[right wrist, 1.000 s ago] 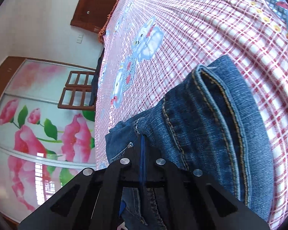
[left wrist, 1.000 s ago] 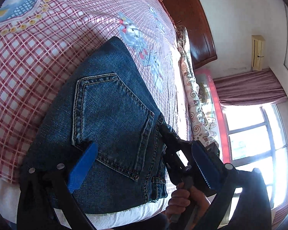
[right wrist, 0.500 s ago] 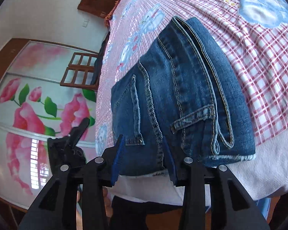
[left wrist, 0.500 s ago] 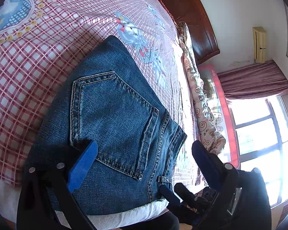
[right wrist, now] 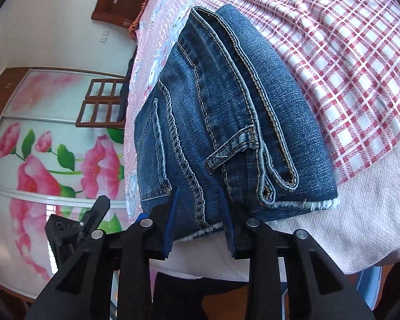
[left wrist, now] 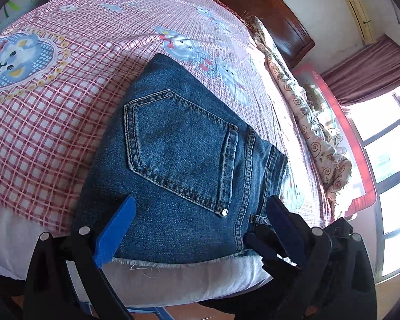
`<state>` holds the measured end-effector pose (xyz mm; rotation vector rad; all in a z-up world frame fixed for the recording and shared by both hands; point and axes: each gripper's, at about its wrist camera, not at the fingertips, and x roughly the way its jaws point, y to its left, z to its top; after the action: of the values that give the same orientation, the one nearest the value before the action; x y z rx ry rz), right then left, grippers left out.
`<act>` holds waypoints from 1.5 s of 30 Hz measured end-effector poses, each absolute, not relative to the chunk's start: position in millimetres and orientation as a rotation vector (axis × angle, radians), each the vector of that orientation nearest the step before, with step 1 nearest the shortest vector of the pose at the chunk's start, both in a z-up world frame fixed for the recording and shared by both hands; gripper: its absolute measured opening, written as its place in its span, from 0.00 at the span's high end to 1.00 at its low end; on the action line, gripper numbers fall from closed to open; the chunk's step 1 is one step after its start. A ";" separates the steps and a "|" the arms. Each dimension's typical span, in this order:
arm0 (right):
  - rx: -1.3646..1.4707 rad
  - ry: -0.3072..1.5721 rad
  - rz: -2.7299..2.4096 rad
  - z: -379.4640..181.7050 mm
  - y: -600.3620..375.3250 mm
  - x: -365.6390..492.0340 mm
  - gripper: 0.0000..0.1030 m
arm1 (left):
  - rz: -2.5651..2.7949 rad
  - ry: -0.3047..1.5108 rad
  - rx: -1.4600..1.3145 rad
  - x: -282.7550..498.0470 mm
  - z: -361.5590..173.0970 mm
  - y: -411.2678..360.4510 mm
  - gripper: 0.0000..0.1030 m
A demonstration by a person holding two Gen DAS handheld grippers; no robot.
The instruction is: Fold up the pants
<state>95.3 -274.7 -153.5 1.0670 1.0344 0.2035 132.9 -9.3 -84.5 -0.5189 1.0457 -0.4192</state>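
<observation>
The blue denim pants (left wrist: 184, 160) lie folded into a compact stack near the front edge of the bed, back pocket up. In the right wrist view the pants (right wrist: 226, 112) show their waistband, belt loop and frayed hem. My left gripper (left wrist: 200, 226) is open, its blue pads spread wide above the near edge of the stack, holding nothing. My right gripper (right wrist: 200, 213) is open, its blue pads apart just off the hem at the stack's near edge, holding nothing. The right gripper also shows in the left wrist view (left wrist: 266, 242), at the stack's right corner.
The bed has a red-and-white checked sheet (left wrist: 53, 112) with cartoon prints over a white mattress edge (left wrist: 186, 280). A patterned quilt (left wrist: 314, 122) lies along the far side by the wooden headboard (left wrist: 266, 8). A window (left wrist: 386, 160) and a flowered wardrobe door (right wrist: 53, 160) flank the bed.
My right gripper has opened and let go of the pants, then drawn back toward the bed edge. Both grippers have pulled away a little. The folded pants lie still.
</observation>
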 end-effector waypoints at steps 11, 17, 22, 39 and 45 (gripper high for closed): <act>0.686 0.884 0.157 -62.6 -268.0 130.6 0.64 | -0.386 1.037 -0.310 126.9 -85.2 -28.4 0.05; 0.655 0.839 0.182 -60.0 -267.0 216.3 0.62 | -0.371 1.042 -0.280 128.4 -83.4 -35.8 0.05; 0.694 0.973 0.128 -113.1 -275.7 253.9 0.62 | -0.370 1.048 -0.278 130.5 -84.5 -38.7 0.04; 0.768 0.962 0.124 -110.7 -320.3 108.0 0.50 | -0.397 1.057 -0.271 127.2 -83.1 -36.6 0.04; 0.794 1.037 0.091 -137.3 -320.1 91.5 0.48 | -0.397 1.054 -0.235 127.7 -82.5 -41.2 0.04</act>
<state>91.5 -320.1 -137.3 0.7937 1.0366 0.0911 127.7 -41.2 -82.5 -0.2349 1.0544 -0.3974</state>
